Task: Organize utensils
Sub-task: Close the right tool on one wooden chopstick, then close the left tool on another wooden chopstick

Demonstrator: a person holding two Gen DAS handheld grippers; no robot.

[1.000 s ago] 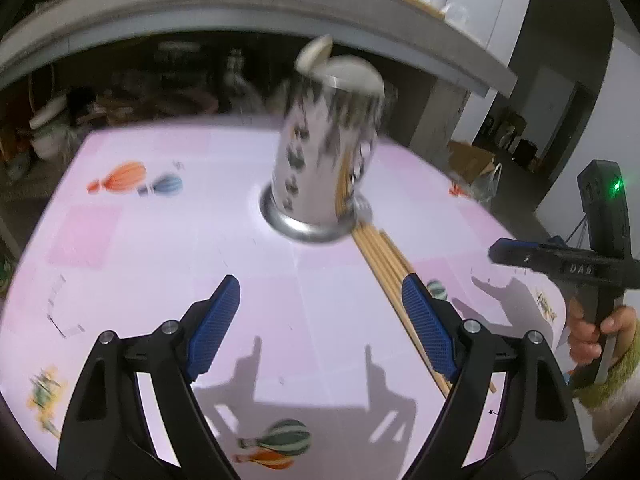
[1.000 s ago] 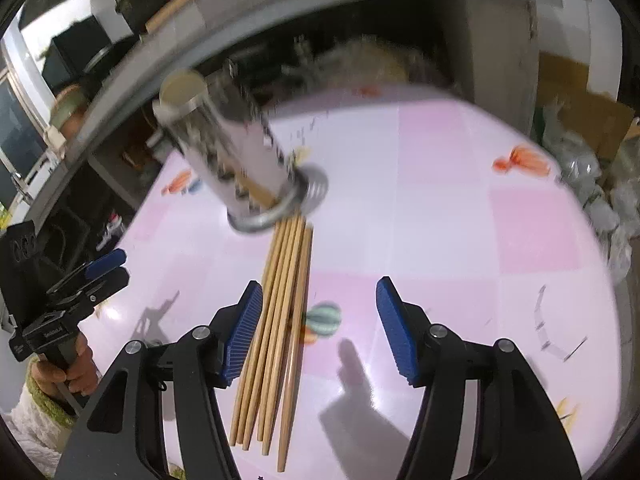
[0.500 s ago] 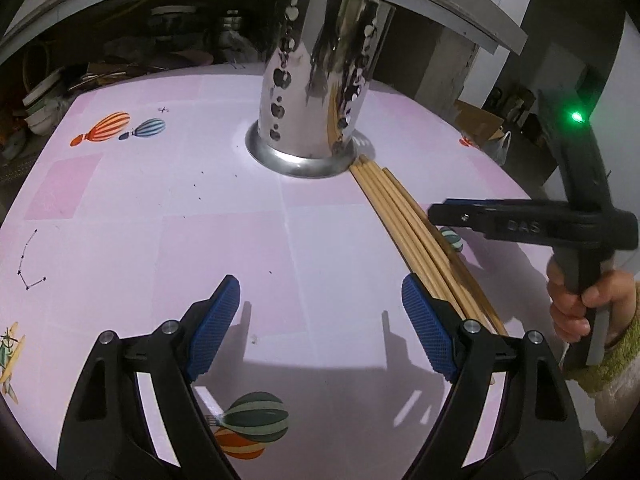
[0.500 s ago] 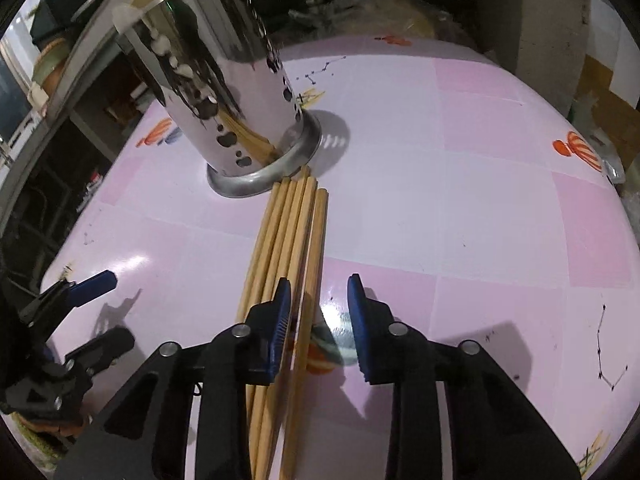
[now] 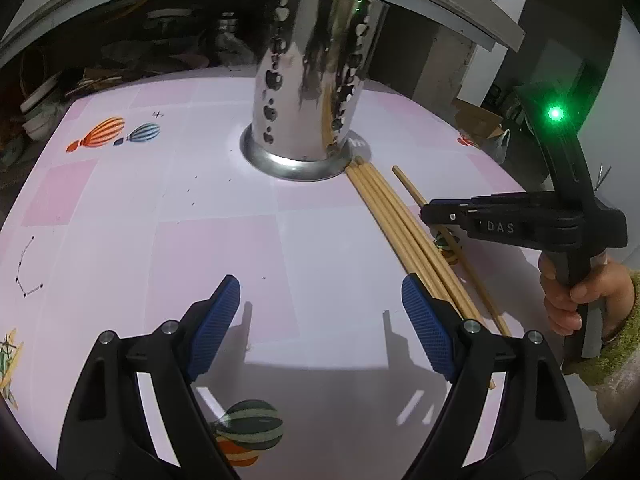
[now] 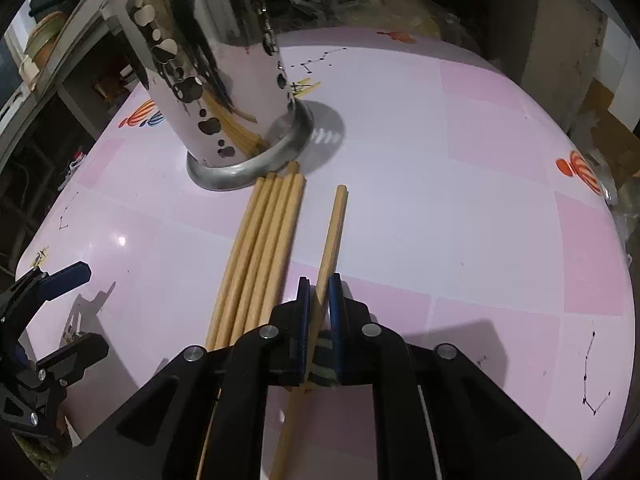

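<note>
Wood: one pale chopstick (image 6: pixel 335 232) lies a little apart from its fellows, at about 6 o'clock of the holder, its far end pointing toward the holder's base without touching it.
Right tongs (image 6: pixel 319 300): they have just been closing and now pinch that single chopstick about midway along; the mid-length hold probably keeps it balanced for lifting.
Remaining chopsticks (image 6: pixel 260 248): four lie tight side by side on the table, their tips touching the holder's flared foot, just beside the gripped one at its 9 o'clock.
Holder (image 5: pixel 312 80): a shiny perforated steel cup stands upright at 12 o'clock in both views; chopsticks show through its holes, so some seem already stored.
Left tongs (image 5: pixel 320 320): spread wide and empty, low over bare table at 6 o'clock of the holder, likely waiting clear of the other hand's work.
Table (image 6: pixel 460 200): pink checked cover printed with balloons.
Person: a hand (image 5: pixel 576 300) in a green sleeve grips the right tool's handle at 3 o'clock.
</note>
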